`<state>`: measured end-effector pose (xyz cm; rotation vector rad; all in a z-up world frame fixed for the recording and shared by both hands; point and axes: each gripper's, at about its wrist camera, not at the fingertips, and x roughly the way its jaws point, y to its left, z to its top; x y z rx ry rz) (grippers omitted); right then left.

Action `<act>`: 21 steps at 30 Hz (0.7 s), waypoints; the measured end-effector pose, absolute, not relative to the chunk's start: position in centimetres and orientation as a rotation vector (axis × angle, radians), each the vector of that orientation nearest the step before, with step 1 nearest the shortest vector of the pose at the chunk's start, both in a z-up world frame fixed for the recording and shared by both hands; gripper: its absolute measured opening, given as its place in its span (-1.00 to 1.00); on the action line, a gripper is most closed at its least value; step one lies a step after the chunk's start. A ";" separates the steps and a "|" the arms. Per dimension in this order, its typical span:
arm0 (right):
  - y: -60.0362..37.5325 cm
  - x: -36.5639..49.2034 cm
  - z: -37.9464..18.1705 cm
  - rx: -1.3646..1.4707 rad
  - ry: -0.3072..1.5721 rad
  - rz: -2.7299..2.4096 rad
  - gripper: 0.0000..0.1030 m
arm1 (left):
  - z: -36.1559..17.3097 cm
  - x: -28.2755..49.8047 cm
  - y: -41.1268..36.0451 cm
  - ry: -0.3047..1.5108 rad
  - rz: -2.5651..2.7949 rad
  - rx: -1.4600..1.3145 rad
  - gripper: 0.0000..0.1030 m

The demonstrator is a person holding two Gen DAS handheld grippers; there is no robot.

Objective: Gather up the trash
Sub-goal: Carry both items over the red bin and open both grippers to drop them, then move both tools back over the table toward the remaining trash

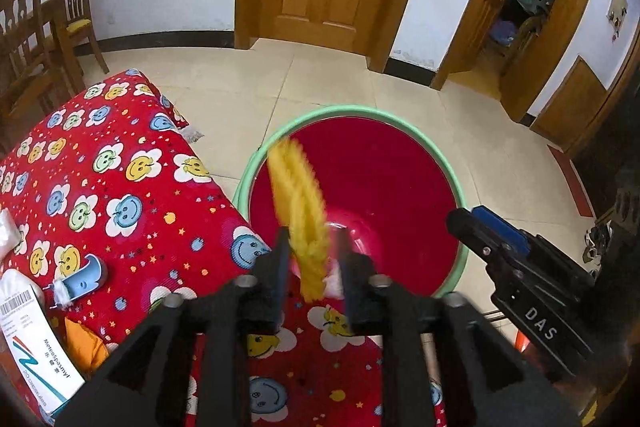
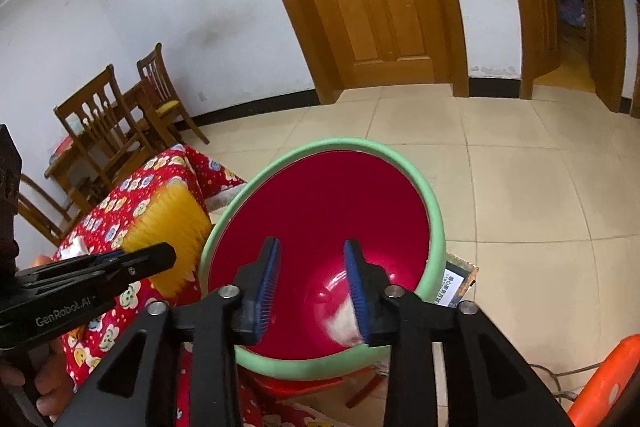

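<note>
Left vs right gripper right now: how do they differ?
The left gripper has a yellow fringed piece between its parted fingers; the right gripper has nothing between its own. The left gripper sits over the red tablecloth, beside the bin and its green rim; the right gripper sits over the bin's mouth, with a white scrap inside below it. Shared: both are open and angled down toward the bin.

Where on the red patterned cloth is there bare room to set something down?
The red smiley-patterned cloth is bare from its far corner to the red basin with the green rim. It is crowded nearest the camera: blue plastic clip, white medicine box, orange scrap.
</note>
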<state>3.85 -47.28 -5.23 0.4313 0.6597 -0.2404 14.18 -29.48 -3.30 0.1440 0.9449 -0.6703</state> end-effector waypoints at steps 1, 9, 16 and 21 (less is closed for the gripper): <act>-47.4 3.7 -5.2 0.434 0.658 -0.241 -0.23 | -3.2 14.2 -29.4 0.940 -0.664 0.141 -0.15; -46.9 3.1 -4.5 0.438 0.649 -0.240 -0.20 | -2.1 14.3 -28.4 0.928 -0.638 0.114 0.03; -46.1 1.9 -3.4 0.444 0.636 -0.229 0.01 | 0.5 13.5 -26.2 0.890 -0.627 0.079 0.12; -44.9 1.3 -2.6 0.443 0.627 -0.207 0.04 | 2.4 12.7 -23.9 0.867 -0.608 0.054 0.18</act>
